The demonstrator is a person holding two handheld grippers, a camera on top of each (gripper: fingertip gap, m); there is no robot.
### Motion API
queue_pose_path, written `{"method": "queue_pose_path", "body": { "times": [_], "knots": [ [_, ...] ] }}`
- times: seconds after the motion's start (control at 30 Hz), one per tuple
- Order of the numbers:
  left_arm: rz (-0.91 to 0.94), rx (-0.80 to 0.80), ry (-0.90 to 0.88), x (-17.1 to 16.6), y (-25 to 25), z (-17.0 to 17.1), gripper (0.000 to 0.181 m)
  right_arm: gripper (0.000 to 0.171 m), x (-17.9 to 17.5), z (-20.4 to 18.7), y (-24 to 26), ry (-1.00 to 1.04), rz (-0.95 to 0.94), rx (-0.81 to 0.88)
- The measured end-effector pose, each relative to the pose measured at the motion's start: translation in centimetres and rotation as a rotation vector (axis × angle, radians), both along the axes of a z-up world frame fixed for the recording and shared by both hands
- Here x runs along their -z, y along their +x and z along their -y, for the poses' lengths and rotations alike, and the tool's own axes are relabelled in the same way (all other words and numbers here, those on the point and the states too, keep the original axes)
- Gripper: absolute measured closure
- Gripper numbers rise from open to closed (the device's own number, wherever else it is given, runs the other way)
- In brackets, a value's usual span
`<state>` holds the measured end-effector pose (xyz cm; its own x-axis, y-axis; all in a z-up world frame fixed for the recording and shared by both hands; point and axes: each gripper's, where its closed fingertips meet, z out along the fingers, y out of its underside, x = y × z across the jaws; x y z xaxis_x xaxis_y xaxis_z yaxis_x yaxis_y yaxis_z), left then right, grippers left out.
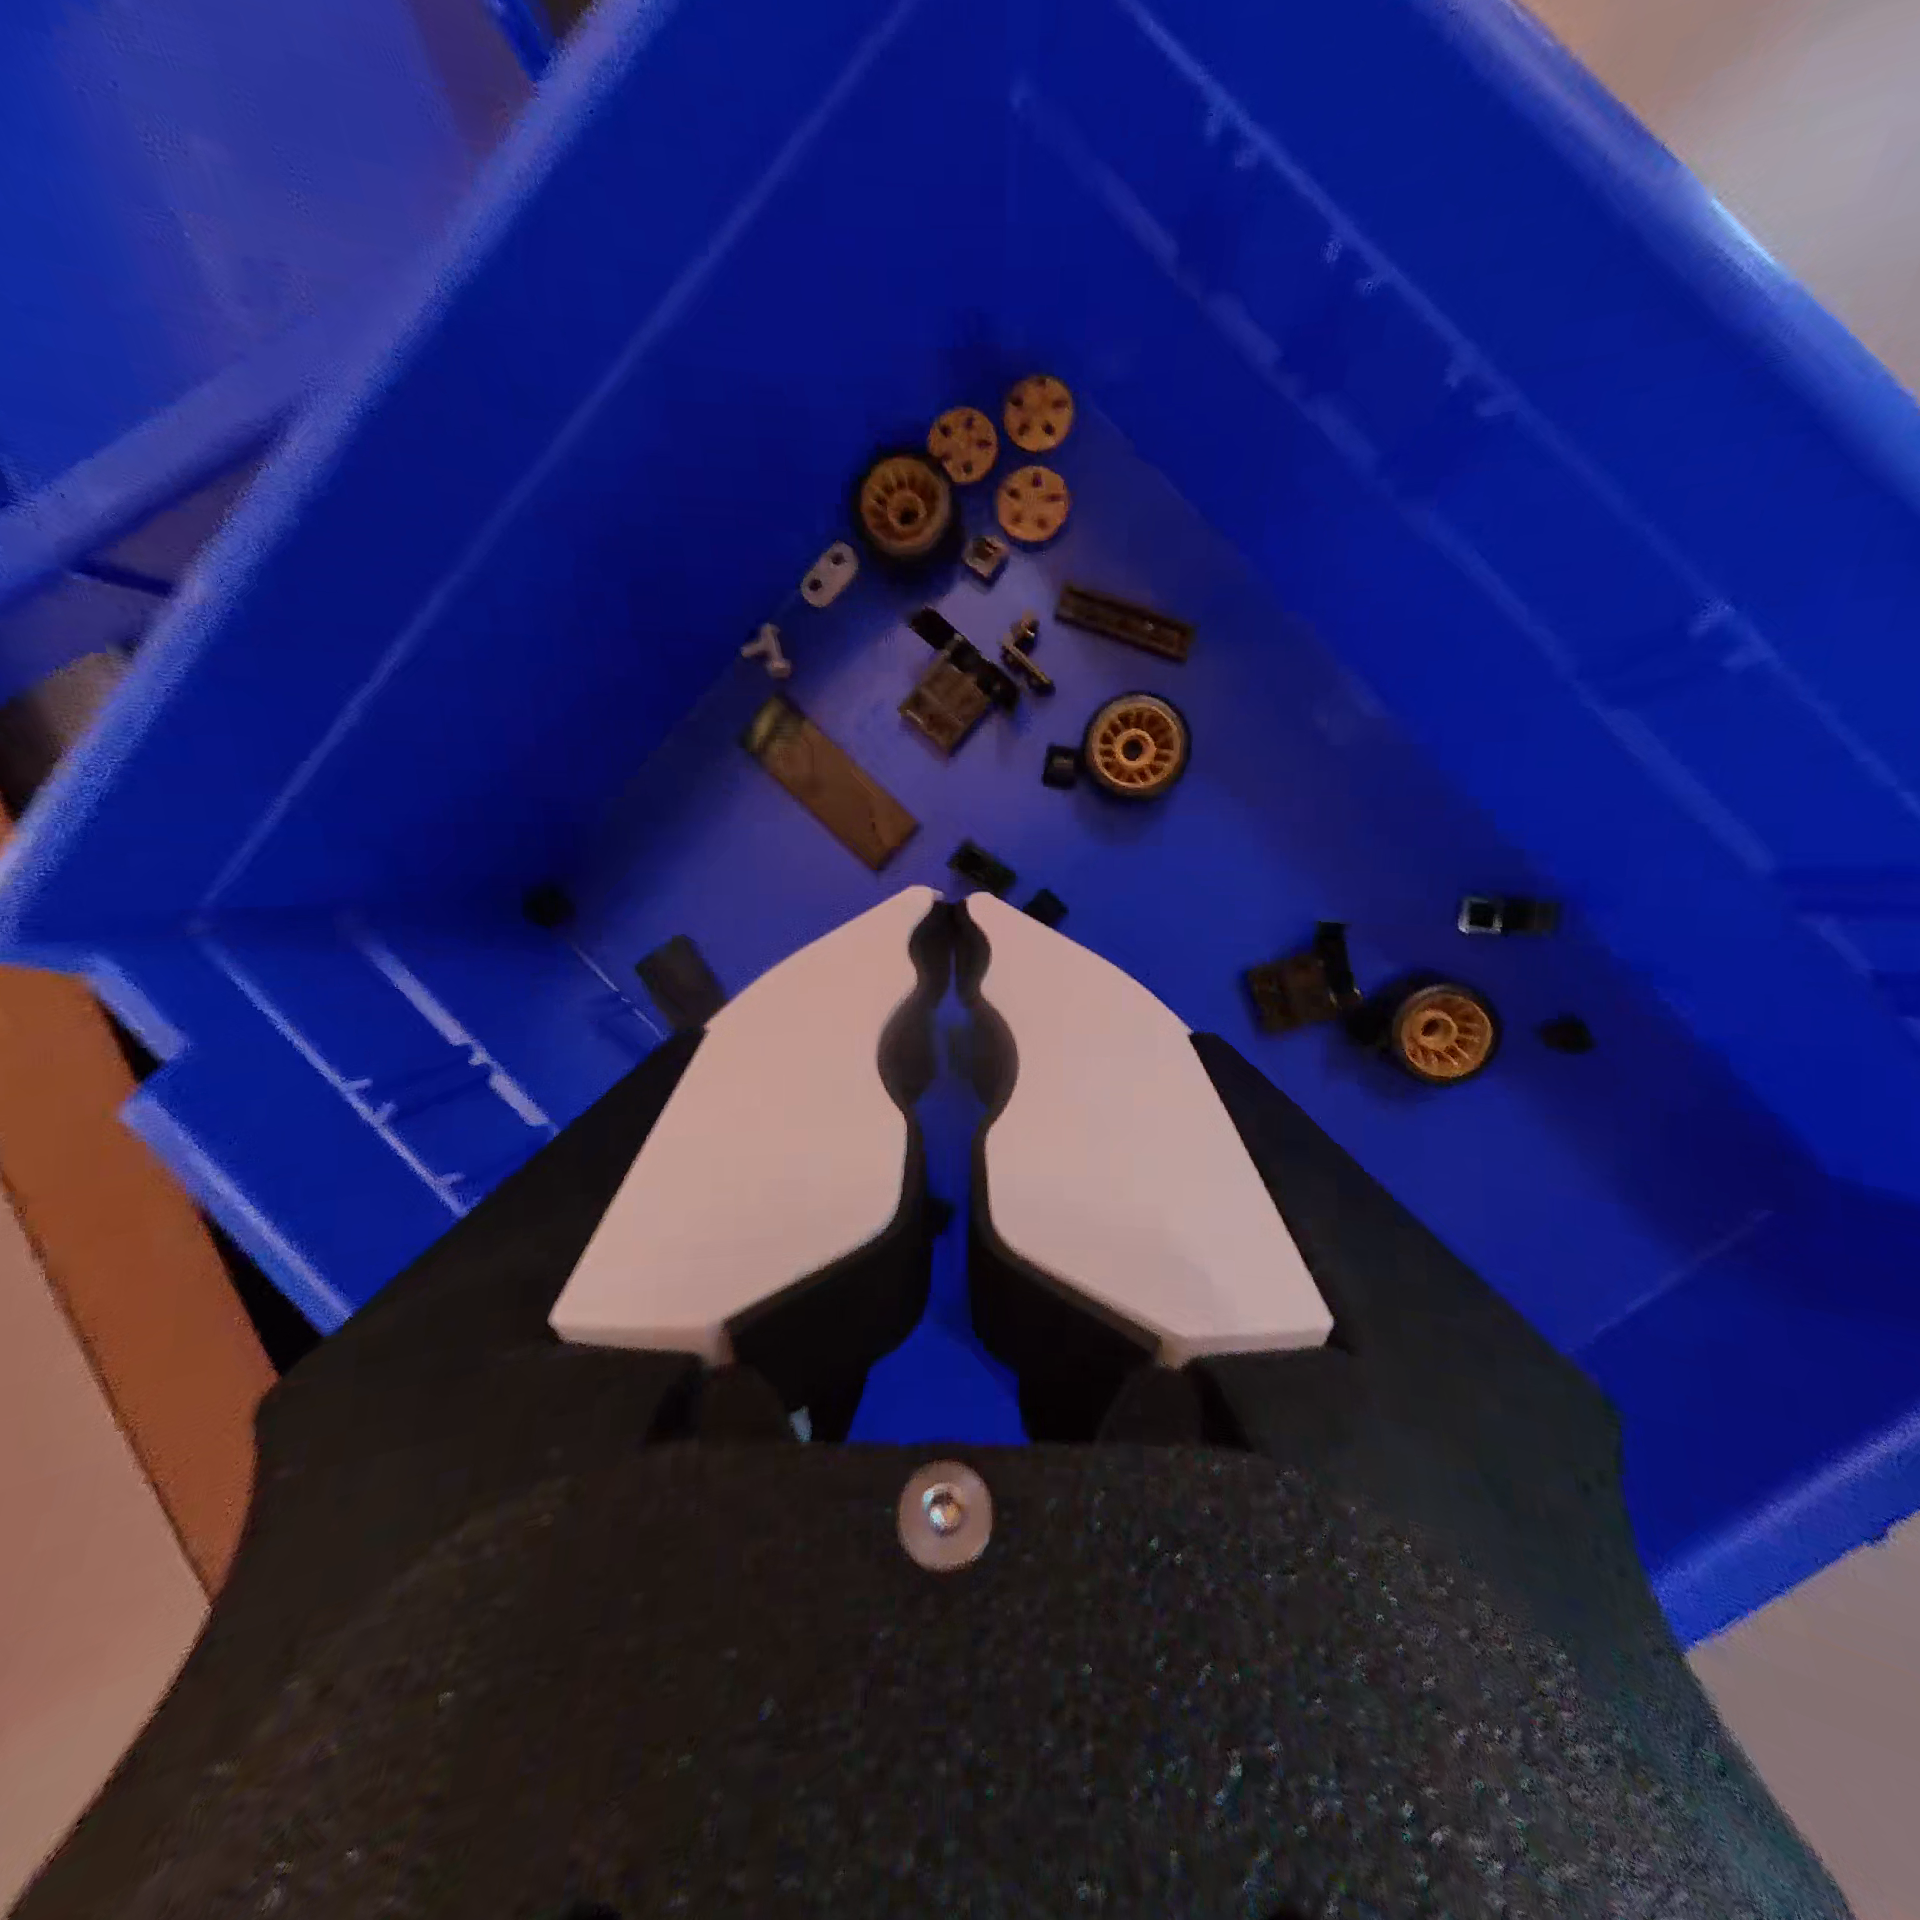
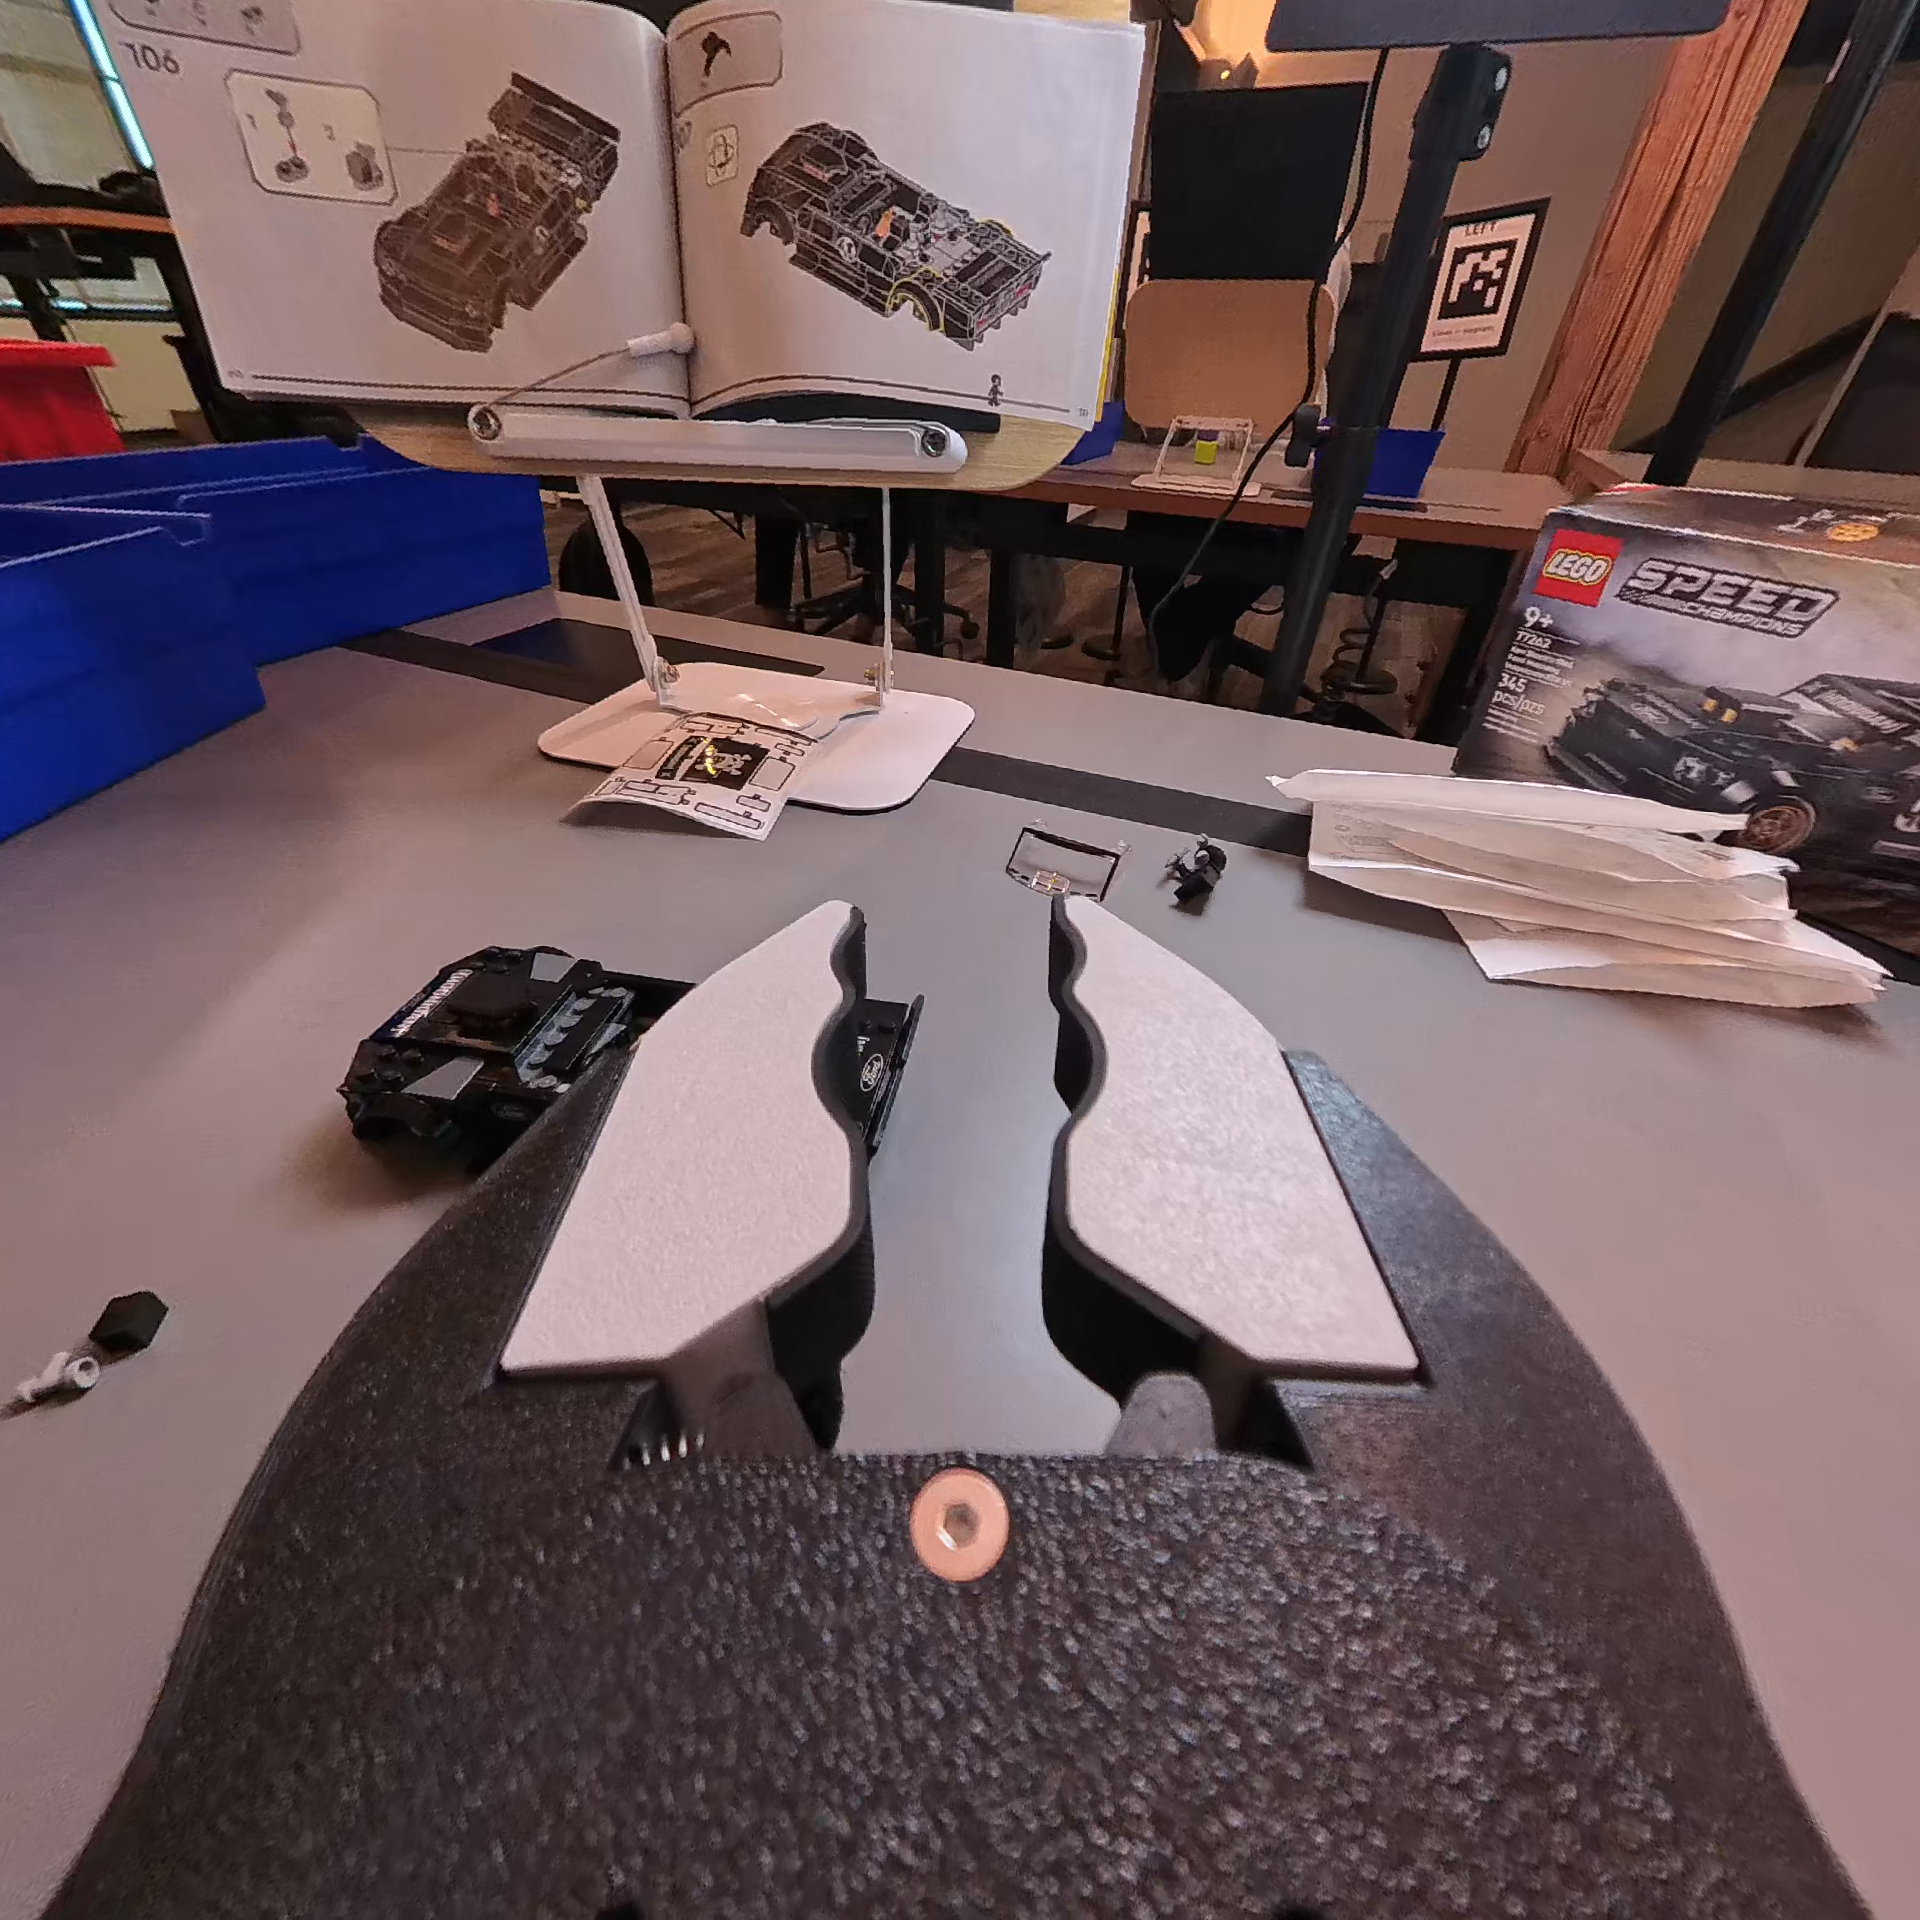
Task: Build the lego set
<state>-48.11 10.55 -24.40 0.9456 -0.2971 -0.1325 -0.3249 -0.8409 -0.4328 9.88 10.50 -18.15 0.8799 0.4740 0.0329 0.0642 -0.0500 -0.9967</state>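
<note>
My left gripper (image 1: 950,902) reaches down into a blue bin (image 1: 1455,520) with its white fingers (image 1: 790,1122) closed together. Something dark shows between the tips; I cannot tell whether it is a piece. On the bin floor lie gold wheels (image 1: 1135,746), gold round plates (image 1: 1037,414) and several small black pieces (image 1: 831,795). My right gripper (image 2: 956,909) is open and empty, low over the grey table (image 2: 312,883). The part-built black Lego car (image 2: 488,1049) sits just left of it, partly hidden behind the left finger.
An open instruction booklet (image 2: 644,197) rests on a white stand (image 2: 769,727), with a sticker sheet (image 2: 696,774) at its base. Blue bins (image 2: 156,582) stand at the left. The Lego box (image 2: 1714,675) and paper bags (image 2: 1579,883) lie at the right. A clear windscreen piece (image 2: 1065,862) and small loose pieces (image 2: 1195,868) (image 2: 127,1322) (image 2: 57,1377) lie on the table. There is about 60 centimetres between the tips of the two grippers.
</note>
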Motion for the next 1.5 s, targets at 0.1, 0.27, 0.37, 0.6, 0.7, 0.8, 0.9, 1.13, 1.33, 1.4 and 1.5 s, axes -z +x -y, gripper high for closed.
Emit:
{"method": "queue_pose_path", "body": {
  "times": [0.1,0.27,0.37,0.6,0.7,0.8,0.9,1.13,1.33,1.4,1.5],
  "knots": [
    [0.008,0.031,-0.056,1.1,0.8,0.8,0.174,0.137,-0.1,0.1,0.0,0.009,0.009,0.005],
    [0.002,0.057,-0.129,3.1,1.1,1.4,0.166,0.137,-0.3,0.2,0.2,0.014,0.004,0.014],
    [0.009,0.063,-0.159,3.7,1.3,1.4,0.162,0.137,-0.3,0.3,0.3,0.013,0.001,0.014],
    [-0.042,0.068,-0.220,4.0,0.5,1.7,0.156,0.137,-0.2,0.3,0.4,0.012,-0.002,0.013],
    [-0.064,0.074,-0.296,4.9,0.1,2.6,0.153,0.137,-0.3,0.3,0.3,0.011,-0.007,0.009],
    [-0.058,0.095,-0.310,5.0,0.3,2.6,0.167,0.137,-0.3,0.3,0.4,0.011,-0.006,0.010],
    [-0.091,0.099,-0.282,4.8,-0.1,1.9,0.167,0.138,-0.3,0.3,0.5,0.010,-0.009,0.011],
    [-0.096,0.069,-0.200,3.6,-0.4,1.0,0.167,0.138,-0.3,0.2,0.5,0.009,-0.010,0.015],
    [-0.118,0.069,-0.184,3.7,-0.4,1.4,0.159,0.137,-1.2,0.2,1.4,0.057,-0.018,0.068],
    [-0.121,0.064,-0.158,3.4,-0.4,1.2,0.156,0.137,-1.4,0.3,1.6,0.069,-0.026,0.077],
    [-0.109,0.057,-0.125,2.8,-0.1,1.0,0.154,0.137,-1.5,0.4,1.7,0.071,-0.030,0.078]
  ]
}}
